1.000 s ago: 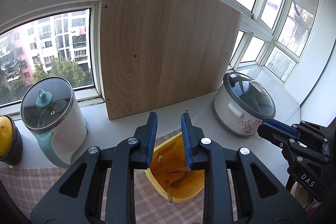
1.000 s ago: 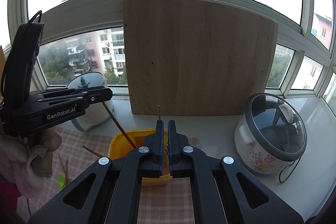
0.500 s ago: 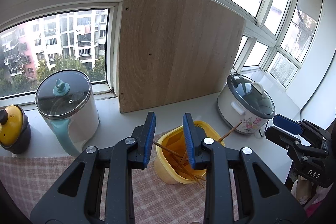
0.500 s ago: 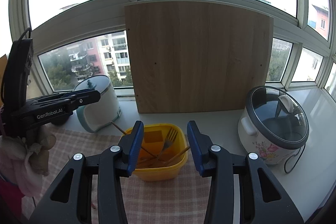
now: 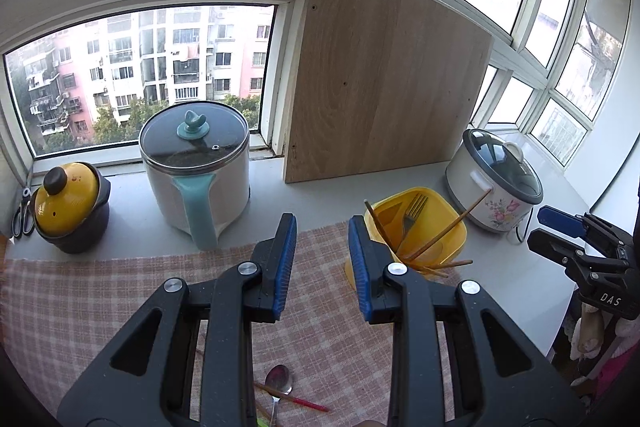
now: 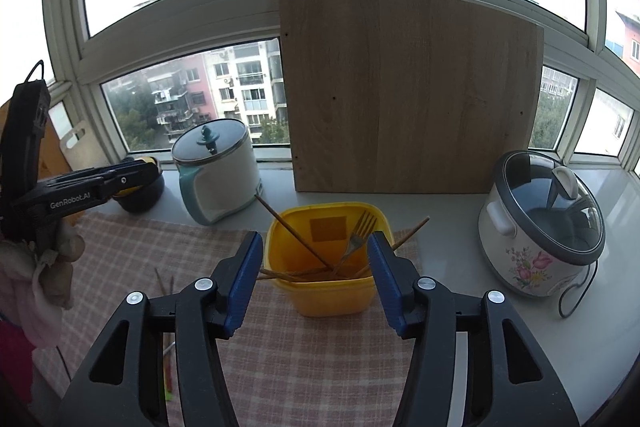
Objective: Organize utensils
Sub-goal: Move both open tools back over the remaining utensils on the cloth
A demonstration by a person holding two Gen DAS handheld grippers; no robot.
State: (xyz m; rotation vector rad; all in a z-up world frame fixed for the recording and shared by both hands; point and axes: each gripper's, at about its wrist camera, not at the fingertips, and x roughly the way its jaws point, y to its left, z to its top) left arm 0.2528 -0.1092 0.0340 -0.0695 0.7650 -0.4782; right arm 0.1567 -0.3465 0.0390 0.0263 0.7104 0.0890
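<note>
A yellow plastic tub (image 6: 326, 293) stands on the checked cloth (image 6: 312, 359) and holds a metal fork (image 6: 358, 235) and several wooden chopsticks (image 6: 296, 235). My right gripper (image 6: 316, 275) is open and empty, its jaws just in front of the tub. In the left wrist view the tub (image 5: 434, 227) sits to the right of my left gripper (image 5: 322, 263), which is open and empty above the cloth. A spoon (image 5: 279, 383) and a red chopstick (image 5: 296, 397) lie on the cloth under it. More chopsticks (image 6: 166, 283) lie at the left.
A white and teal pot (image 5: 196, 167) and a yellow-lidded pot (image 5: 68, 203) stand on the sill at the left. A wooden board (image 6: 408, 91) leans on the window. A flowered rice cooker (image 6: 544, 227) stands right, its cord (image 6: 576, 291) trailing.
My right gripper has opened, let go of a chopstick into the tub, and drawn back. My left gripper has pulled back and to the left, away from the tub.
</note>
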